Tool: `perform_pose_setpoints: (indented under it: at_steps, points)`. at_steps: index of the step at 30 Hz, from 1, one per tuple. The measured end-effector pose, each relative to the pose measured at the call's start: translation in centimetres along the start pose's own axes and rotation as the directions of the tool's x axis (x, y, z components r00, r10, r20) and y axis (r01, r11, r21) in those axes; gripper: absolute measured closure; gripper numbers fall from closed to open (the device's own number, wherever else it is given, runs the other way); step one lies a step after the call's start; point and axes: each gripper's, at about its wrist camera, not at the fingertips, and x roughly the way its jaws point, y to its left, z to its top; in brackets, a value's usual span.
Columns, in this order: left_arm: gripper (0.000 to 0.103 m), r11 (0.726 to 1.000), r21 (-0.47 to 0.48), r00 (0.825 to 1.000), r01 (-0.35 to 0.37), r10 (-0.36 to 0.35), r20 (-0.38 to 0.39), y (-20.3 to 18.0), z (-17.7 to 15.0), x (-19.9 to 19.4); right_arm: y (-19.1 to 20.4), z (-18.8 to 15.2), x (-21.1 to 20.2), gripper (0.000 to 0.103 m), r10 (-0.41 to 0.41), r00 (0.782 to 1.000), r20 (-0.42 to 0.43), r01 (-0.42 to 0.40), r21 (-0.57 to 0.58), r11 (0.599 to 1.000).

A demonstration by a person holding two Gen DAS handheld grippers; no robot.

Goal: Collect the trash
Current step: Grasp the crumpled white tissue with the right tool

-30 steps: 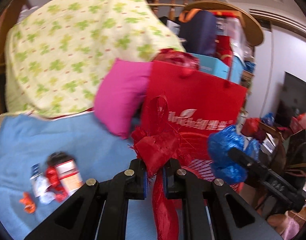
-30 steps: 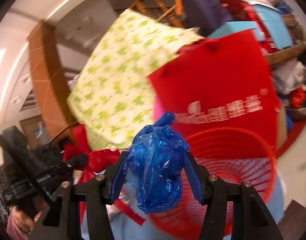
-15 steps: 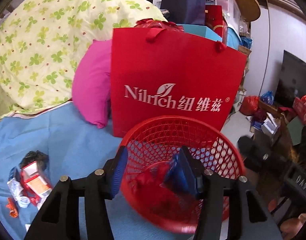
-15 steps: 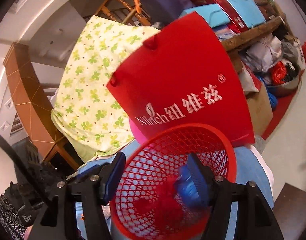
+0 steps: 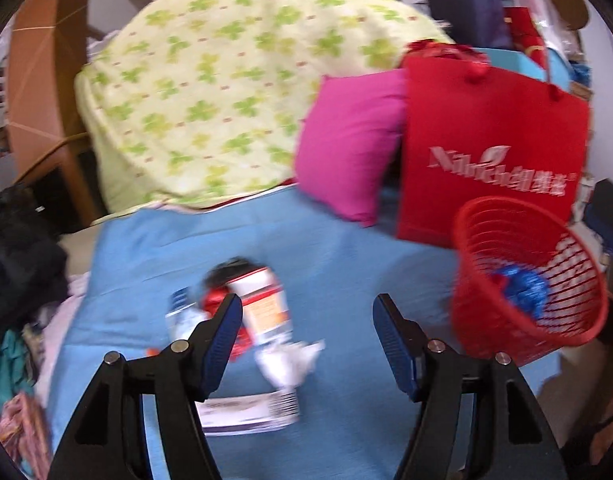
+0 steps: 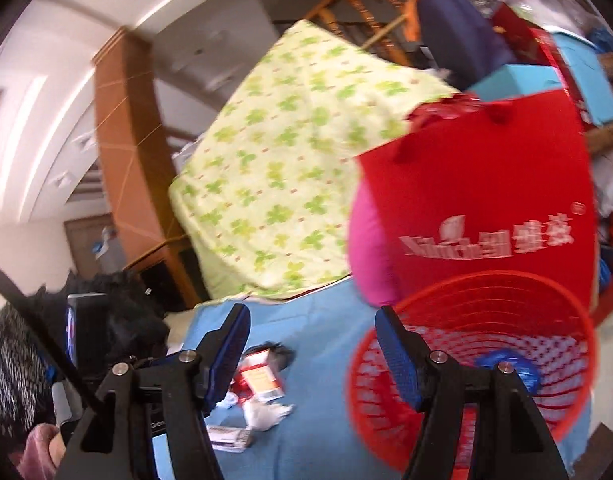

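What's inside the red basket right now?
A crumpled blue plastic bag lies inside the red basket, also visible in the right wrist view. Whatever sits beneath it is hidden by the bag and the mesh wall.

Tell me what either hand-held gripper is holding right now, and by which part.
Nothing. The left hand-held gripper and the right hand-held gripper are both open and empty; the blue bag lies in the red basket.
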Motion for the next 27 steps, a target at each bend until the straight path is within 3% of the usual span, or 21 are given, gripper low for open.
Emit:
perform_pose_setpoints:
  at_steps: [9, 27]
  points:
    - [0.034, 0.995, -0.069, 0.996, -0.074, 0.07, -0.062, 6.2, -2.6, 0.9, 5.7, -2.8, 4.6, 0.034, 0.068, 0.993, -0.096, -0.076, -0.076, 0.994]
    - [0.034, 0.992, -0.067, 0.991, -0.104, 0.098, -0.087, 8.1, -3.7, 1.4, 7.1, -4.7, 8.3, 0.034, 0.074, 0.979, -0.191, -0.085, -0.053, 0.995]
